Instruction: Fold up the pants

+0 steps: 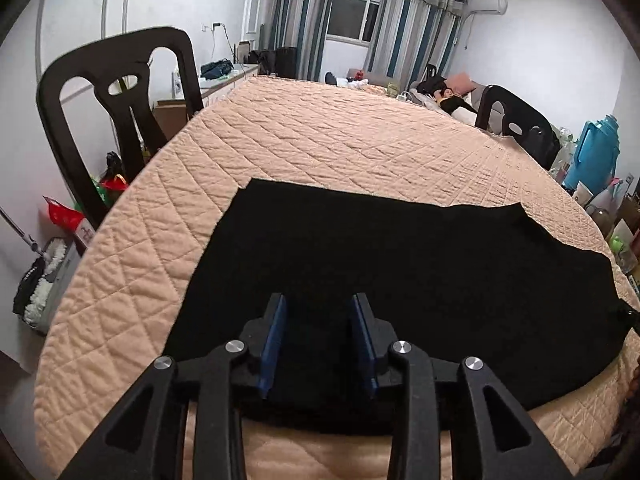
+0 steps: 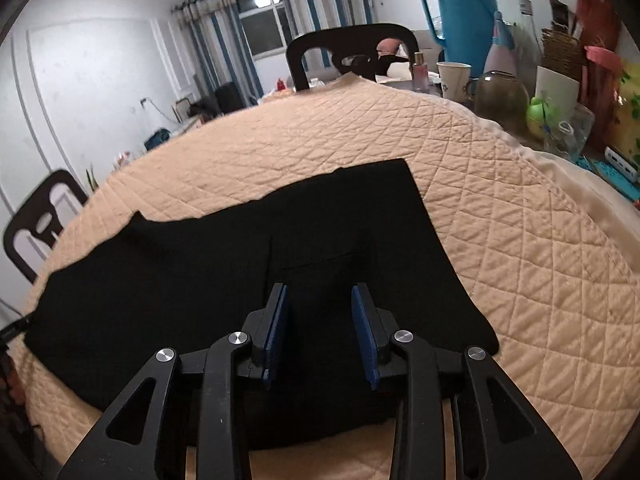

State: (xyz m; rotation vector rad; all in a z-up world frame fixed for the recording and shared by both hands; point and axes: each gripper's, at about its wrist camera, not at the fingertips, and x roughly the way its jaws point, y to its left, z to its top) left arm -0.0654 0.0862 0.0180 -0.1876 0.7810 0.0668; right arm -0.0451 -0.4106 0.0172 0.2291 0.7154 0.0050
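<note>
Black pants (image 1: pixel 400 264) spread flat along the near edge of the table, on a peach quilt (image 1: pixel 320 136); far outline stepped, straight at both ends with a small peak and a dip between, near hem lying just short of the quilt's near edge. Seen from the right wrist (image 2: pixel 240 280), a squared corner toward the far right and a rounded one at the near right. Left gripper (image 1: pixel 319 300) poised over the near part of the cloth, blue pads (image 1: pixel 276 332) parted with only flat fabric showing between, nothing pinched. Right gripper (image 2: pixel 320 290) likewise over the cloth's near part, pads (image 2: pixel 366 332) apart and gripping nothing. Bare quilt beyond the pants to the far edge, and a wide strip toward each side. Black chair (image 1: pixel 120 92) at the left edge, another chair (image 2: pixel 352 52) at the far right corner. Teal flask (image 2: pixel 464 16), cup (image 2: pixel 454 74) and jars crowded past the right edge.
</note>
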